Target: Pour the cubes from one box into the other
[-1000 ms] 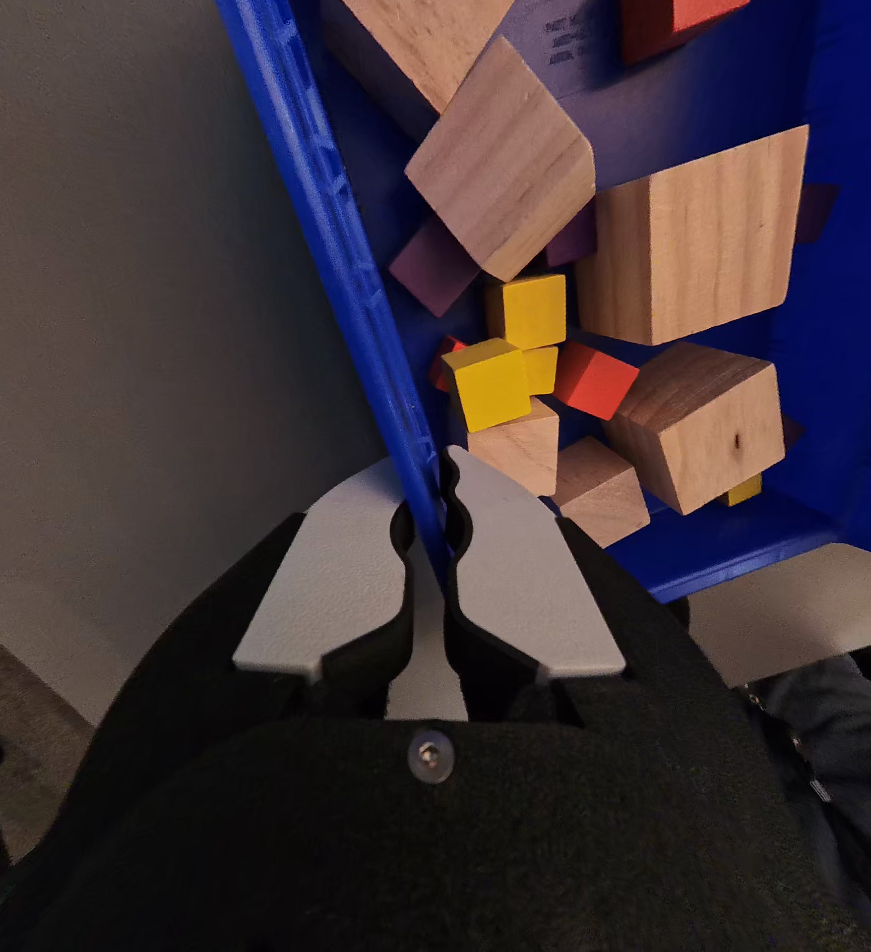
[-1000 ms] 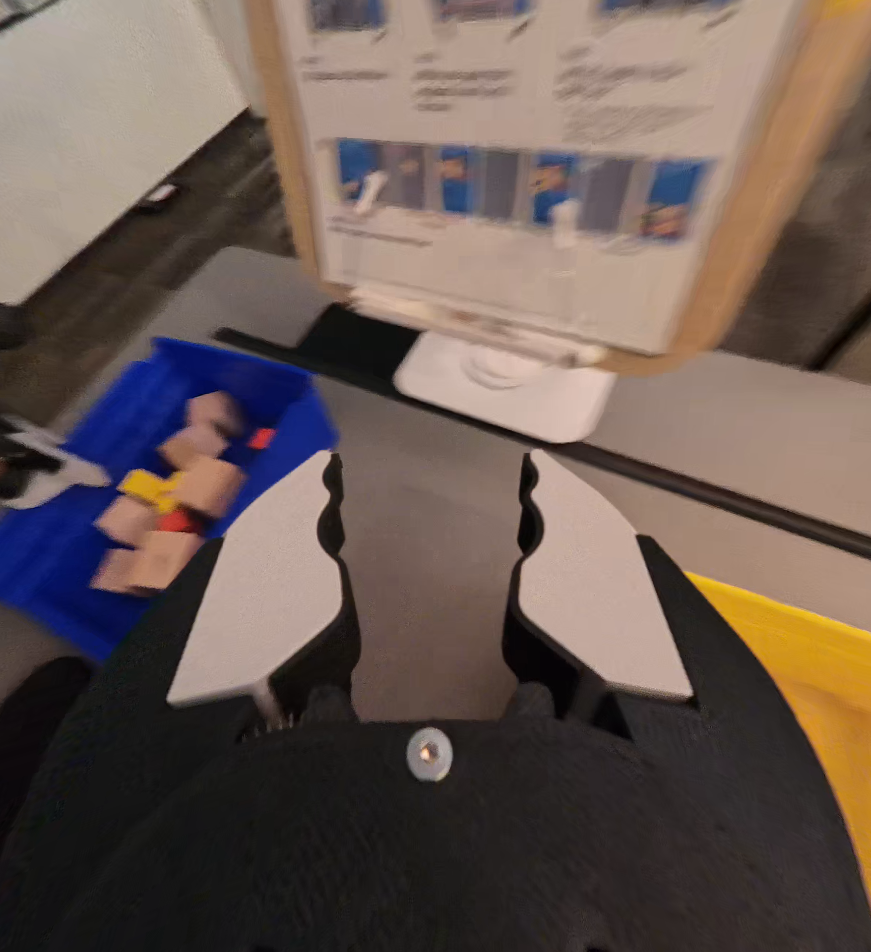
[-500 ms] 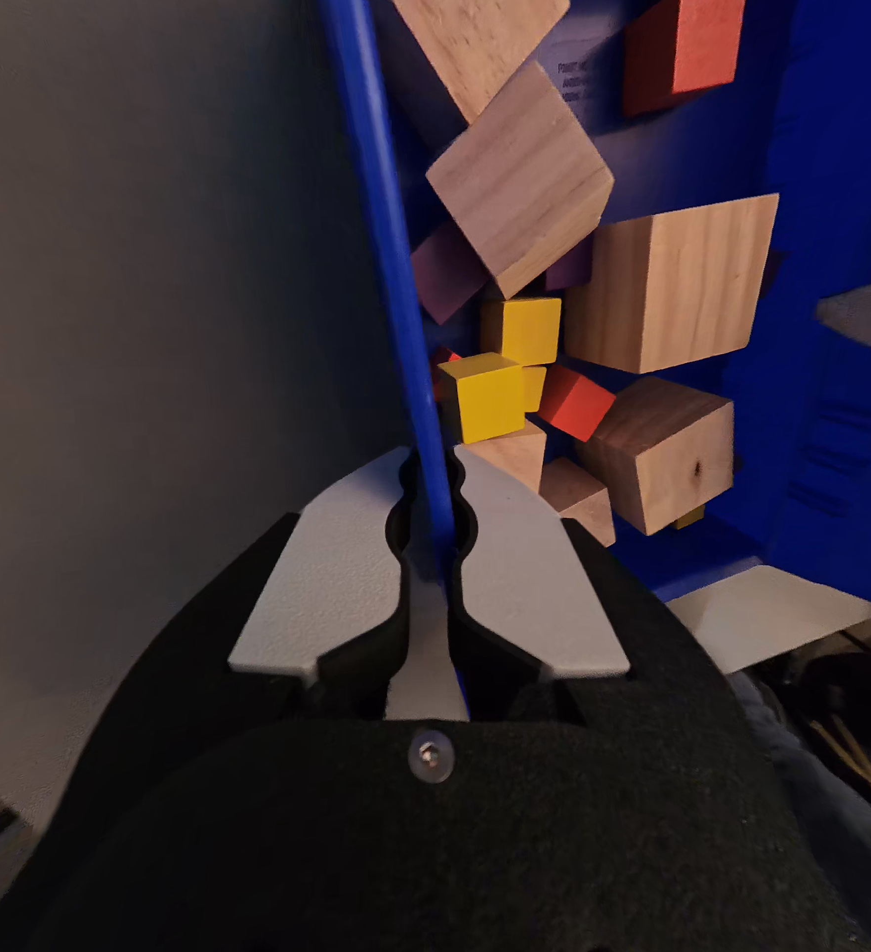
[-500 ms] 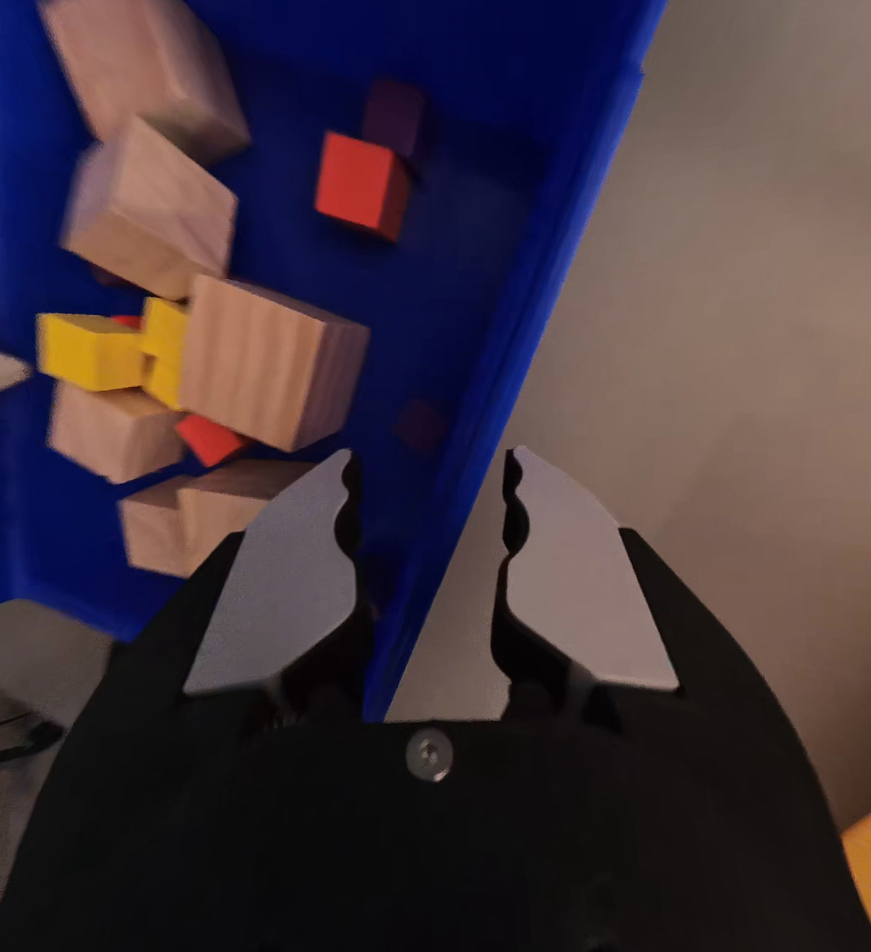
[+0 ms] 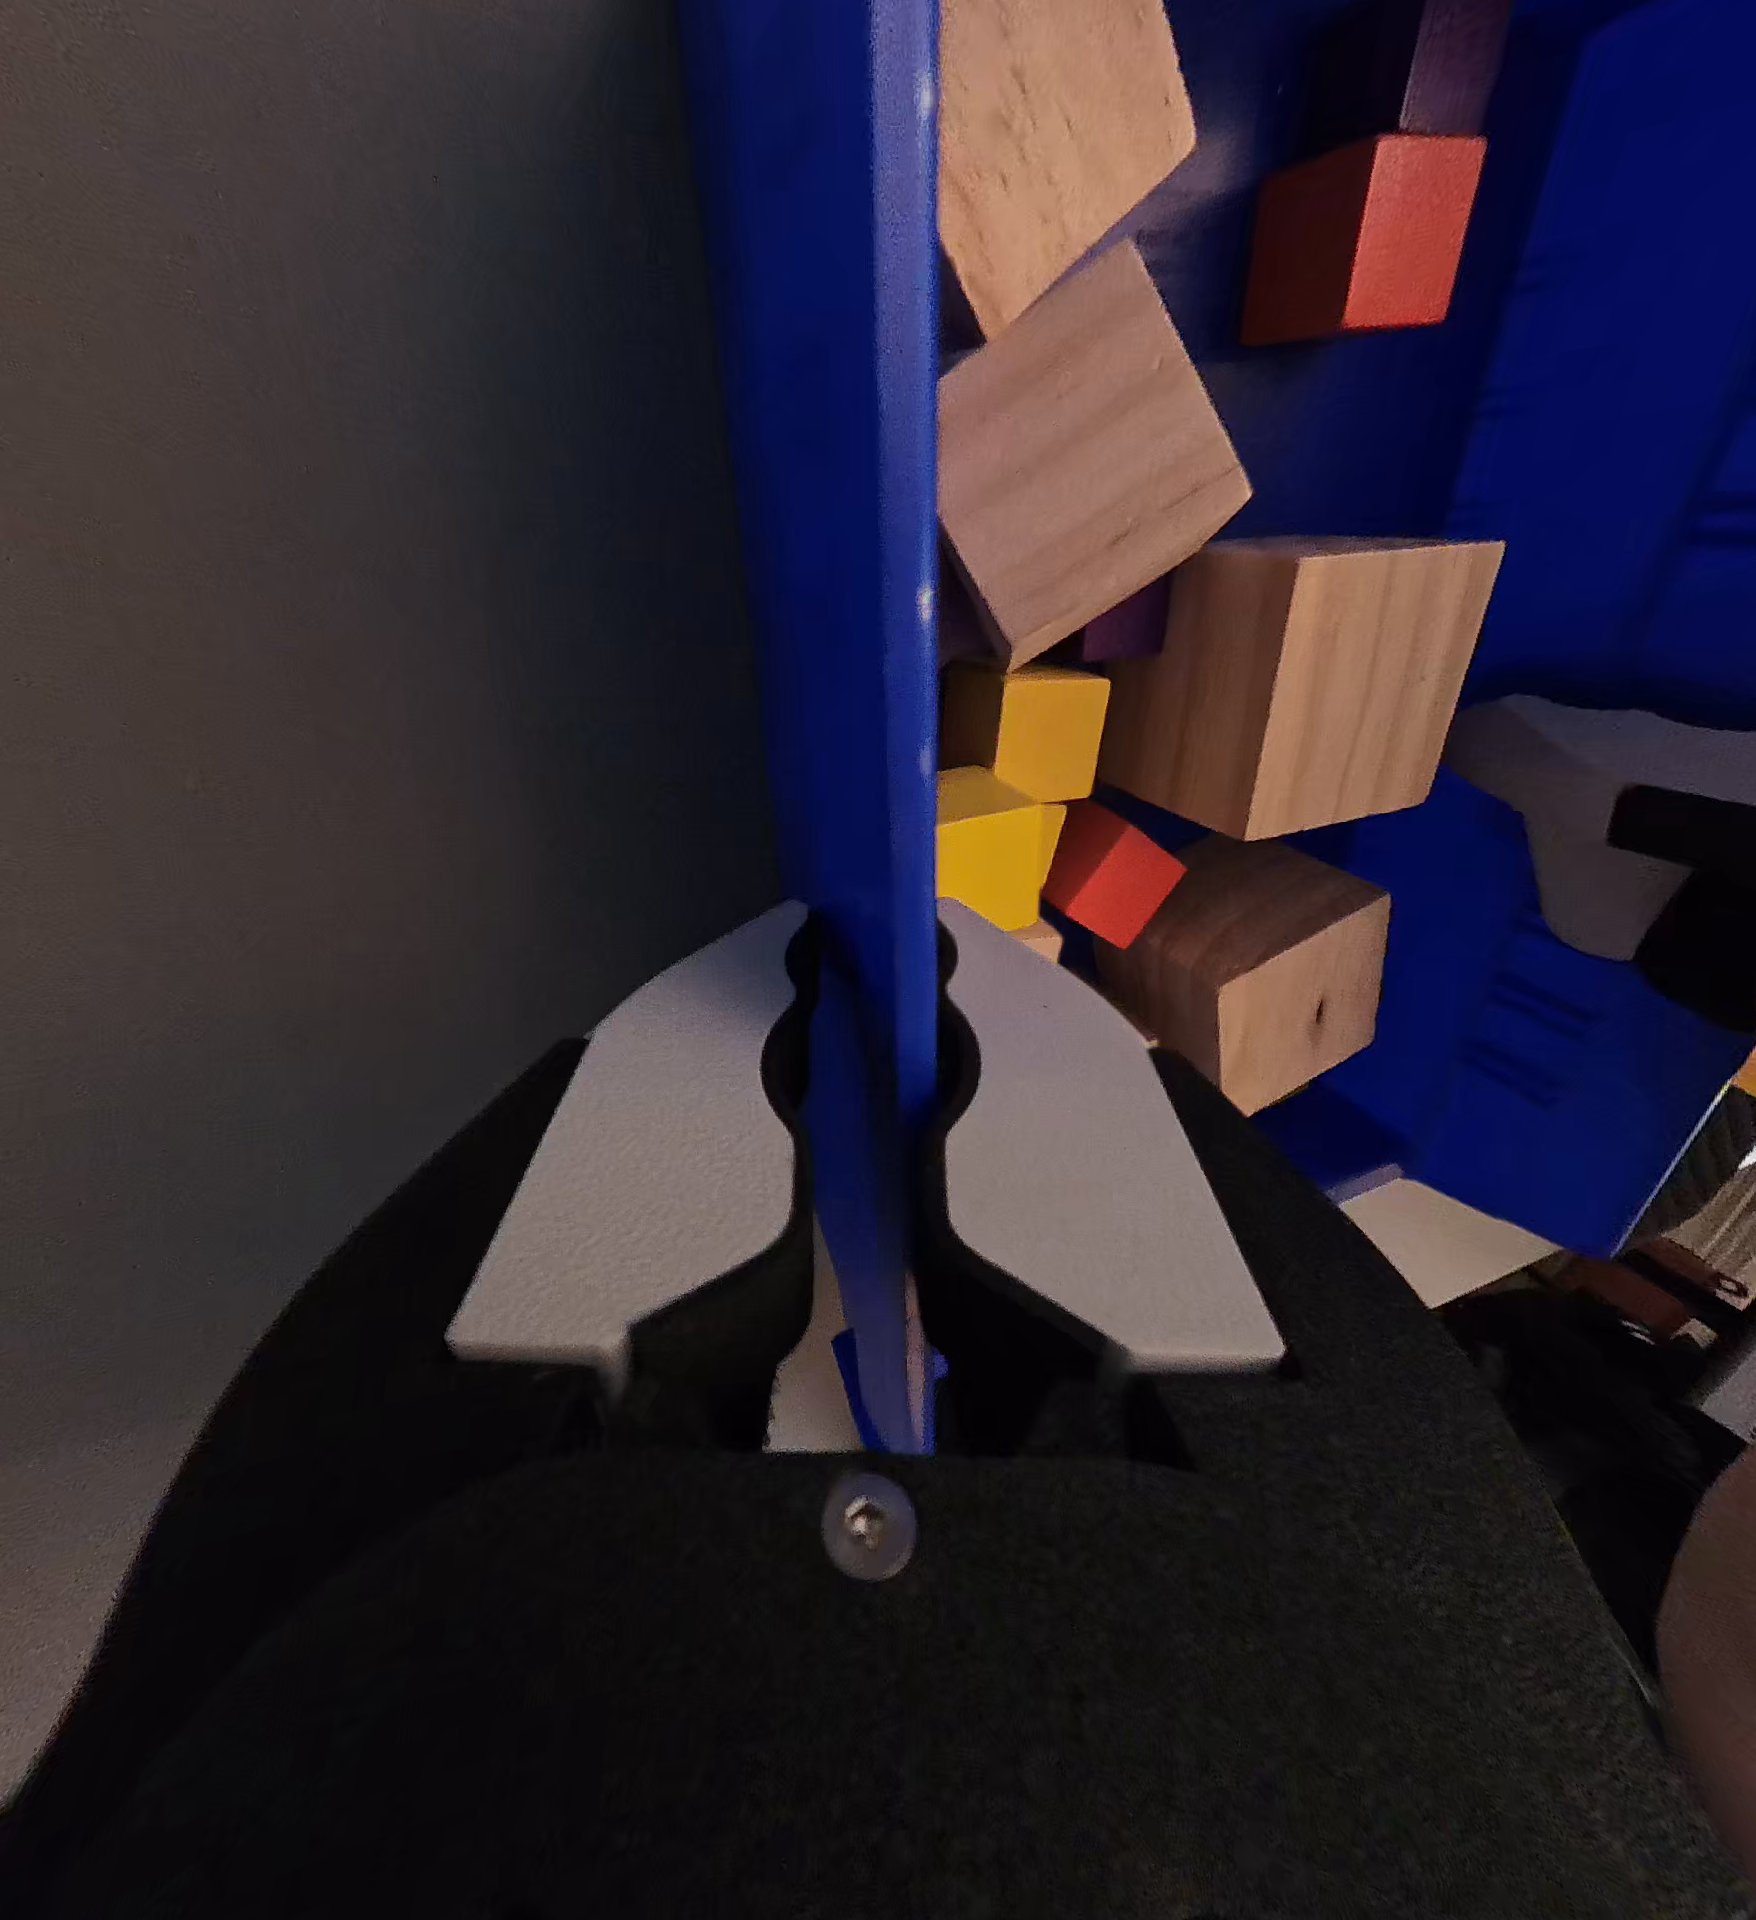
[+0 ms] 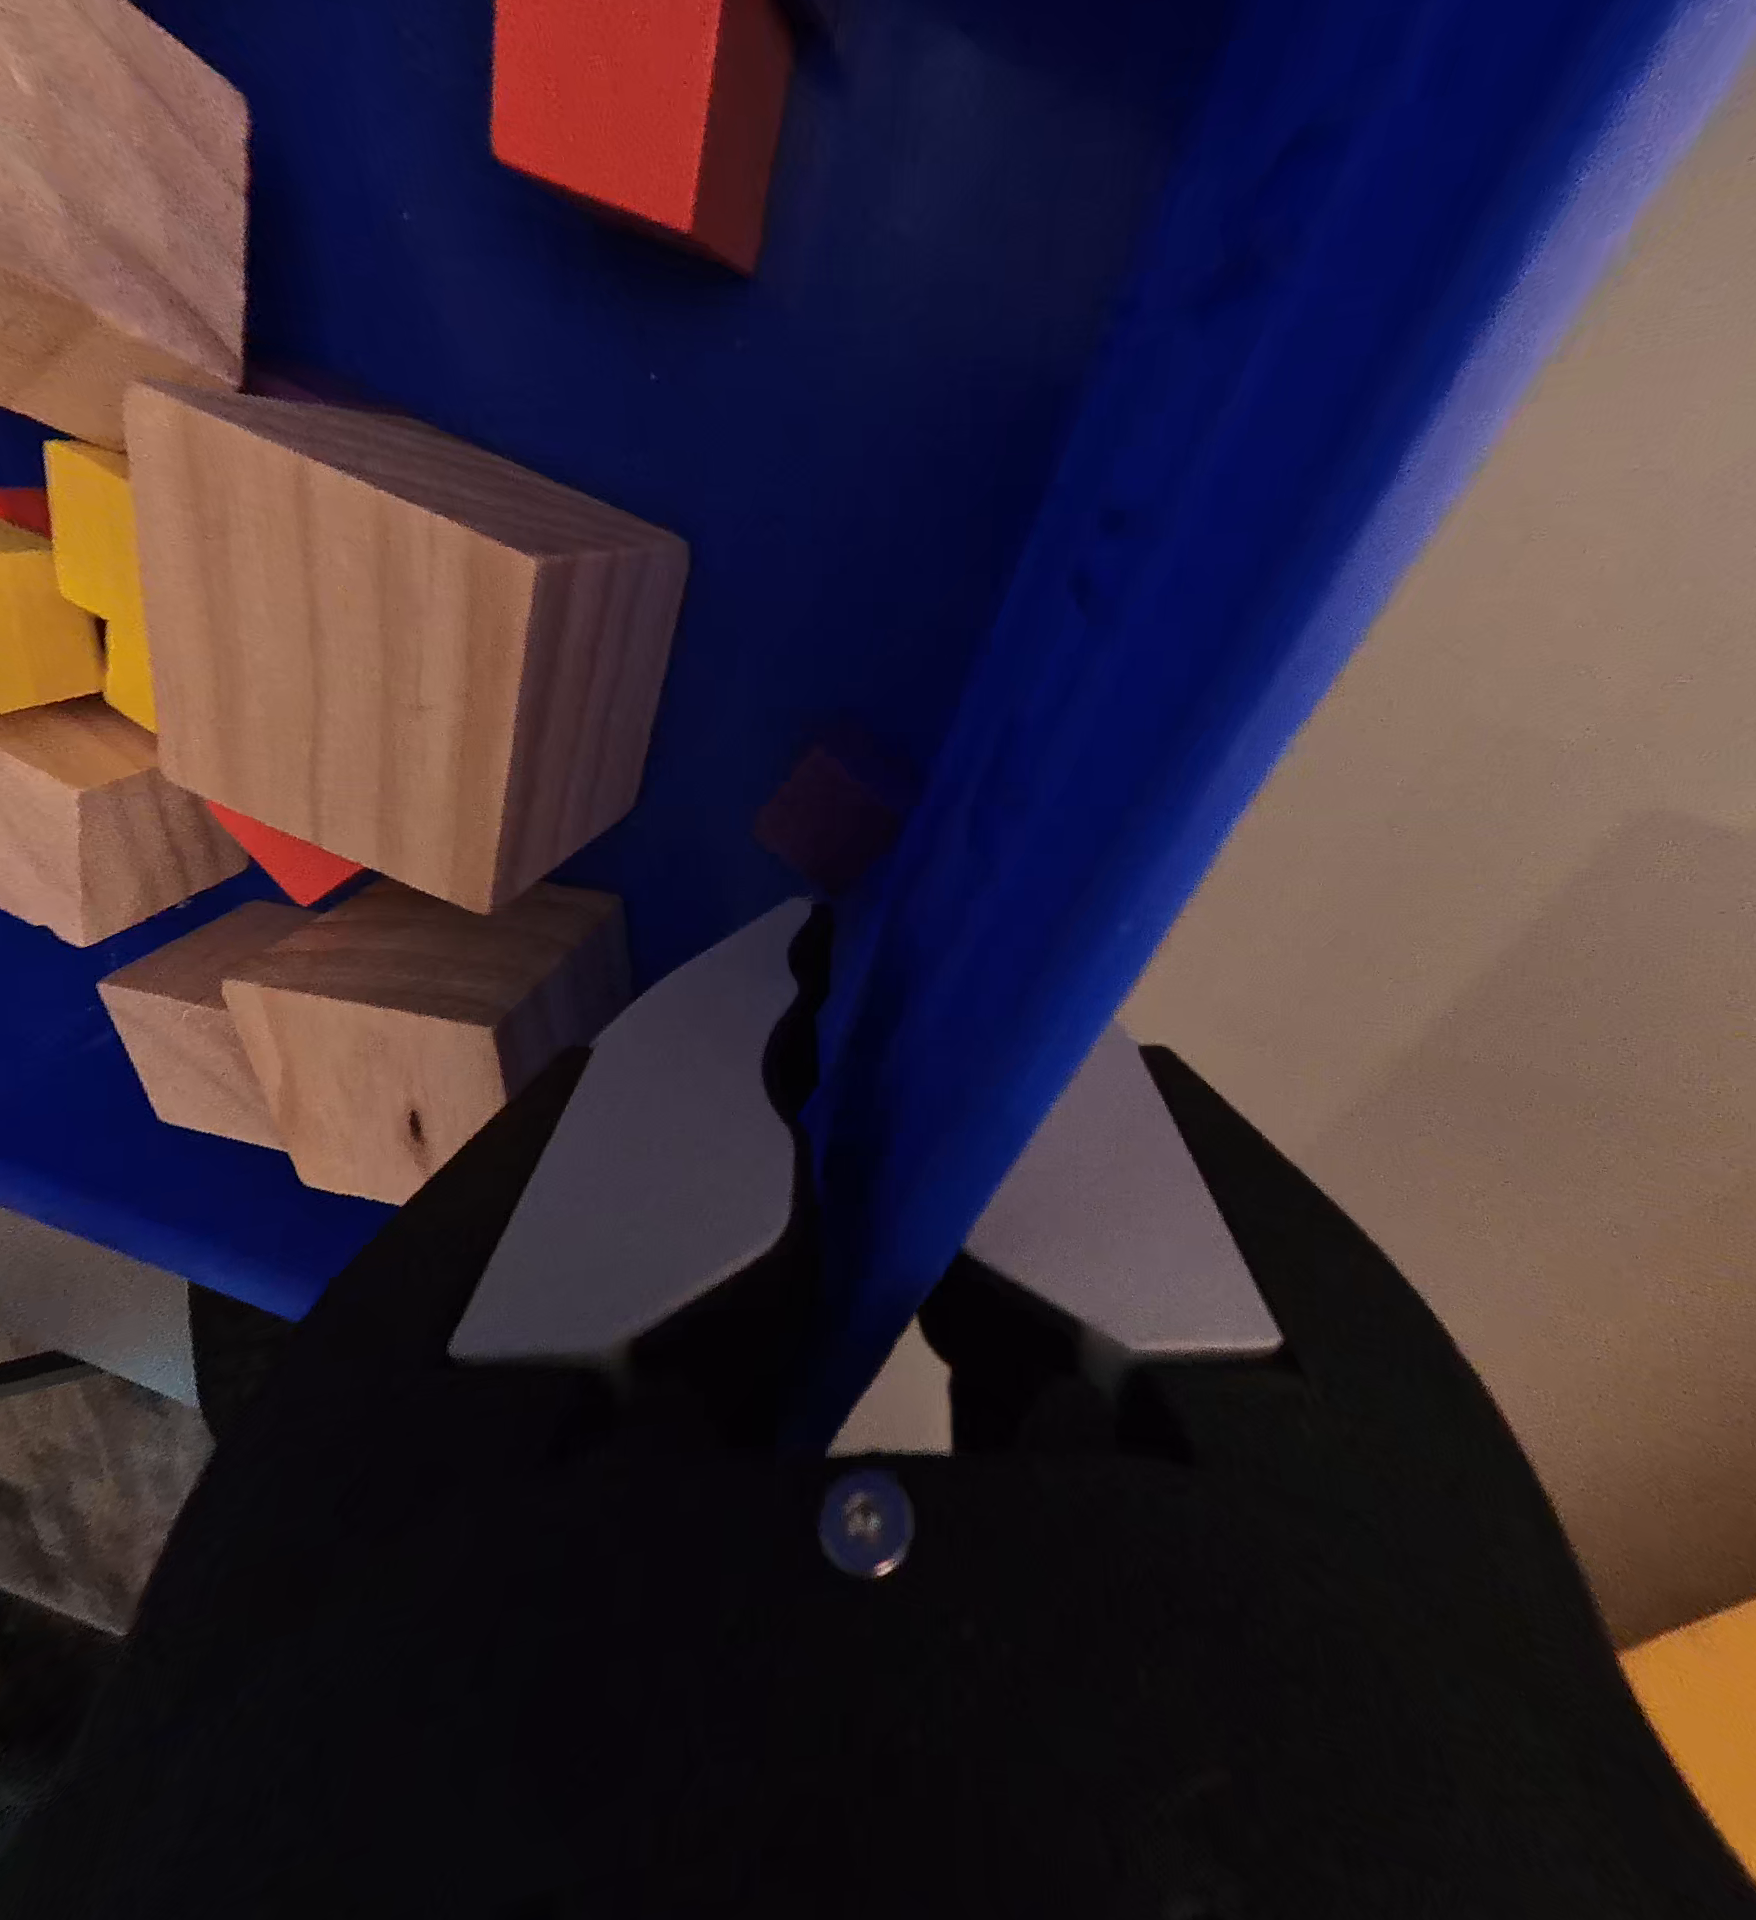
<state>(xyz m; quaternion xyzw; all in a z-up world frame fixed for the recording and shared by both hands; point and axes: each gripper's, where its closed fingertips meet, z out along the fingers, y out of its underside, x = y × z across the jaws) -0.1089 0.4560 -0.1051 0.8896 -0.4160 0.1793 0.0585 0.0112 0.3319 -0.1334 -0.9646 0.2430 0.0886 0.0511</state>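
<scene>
Background's pretty plain: a smooth grey tabletop [image 5: 313,623] fills most of it, with a strip of dark speckled carpet floor [image 6: 43,1455] showing past its edge, down low.

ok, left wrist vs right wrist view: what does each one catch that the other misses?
Left wrist only: the left tongs shut on one wall of the blue box, and the right tongs at the far wall.

Right wrist only: the right tongs shut on the opposite wall, and a corner of the yellow box at lower right.

Both: the wooden cubes, yellow cubes and red cubes inside.
</scene>
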